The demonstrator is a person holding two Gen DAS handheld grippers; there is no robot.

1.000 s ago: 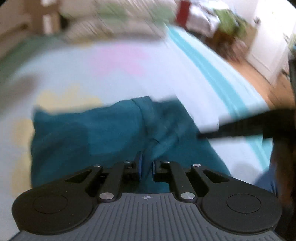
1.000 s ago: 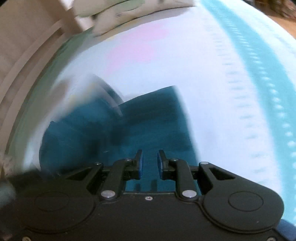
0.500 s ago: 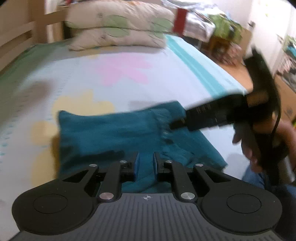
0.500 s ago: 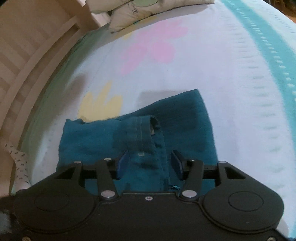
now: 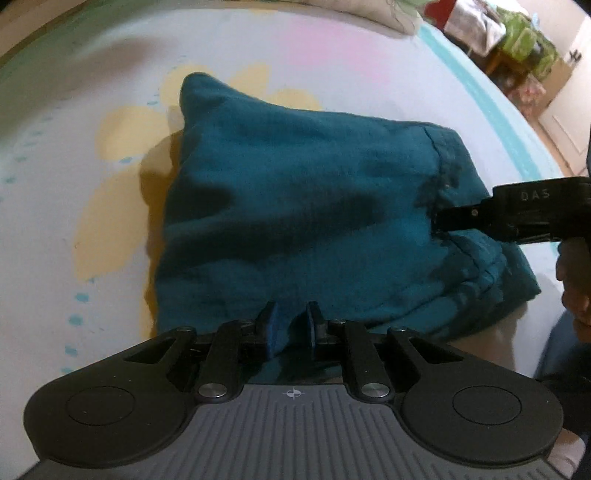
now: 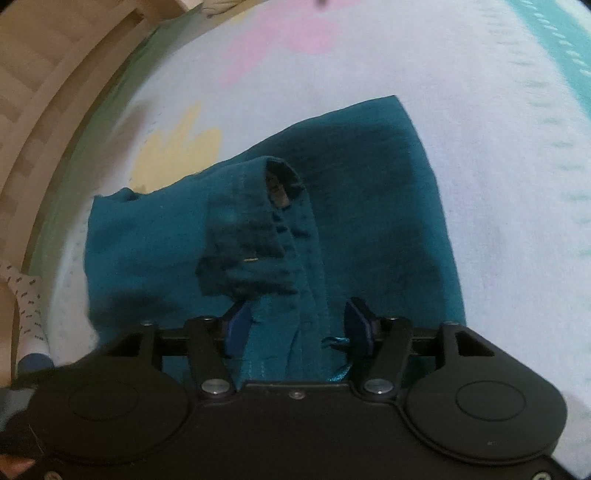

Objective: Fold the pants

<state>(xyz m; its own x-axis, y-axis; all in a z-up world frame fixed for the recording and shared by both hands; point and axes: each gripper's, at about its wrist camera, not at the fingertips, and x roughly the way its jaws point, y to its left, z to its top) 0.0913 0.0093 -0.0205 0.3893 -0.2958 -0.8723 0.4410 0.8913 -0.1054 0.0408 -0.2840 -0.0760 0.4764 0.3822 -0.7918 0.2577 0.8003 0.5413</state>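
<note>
Clearly one pair of teal pants (image 5: 295,206) lies folded into a thick bundle on the pale bed sheet (image 5: 55,229), which carries one yellow flower print (image 5: 122,177) at the left and one pink flower print (image 5: 332,40) farther back. At the far left of the right wrist view runs the wooden bed frame (image 6: 44,96), with one spotted white sock (image 6: 29,317) beside it. The left gripper (image 5: 289,328) sits at the near edge of the bundle, its two blue-padded fingers a narrow gap apart with teal cloth showing between them; whether they pinch that cloth cannot be told. Moving right, the right gripper (image 6: 299,326) has its two fingers spread wide, straddling a raised fold of the gathered waistband (image 6: 258,236) without squeezing it, and one teal drawstring end (image 6: 338,354) dangles by its right pad. In the left wrist view this same gripper (image 5: 439,221) reaches in from the right and touches the cloth. At the upper right corner stand one pillow (image 5: 369,14) and cluttered furniture (image 5: 524,48).
</note>
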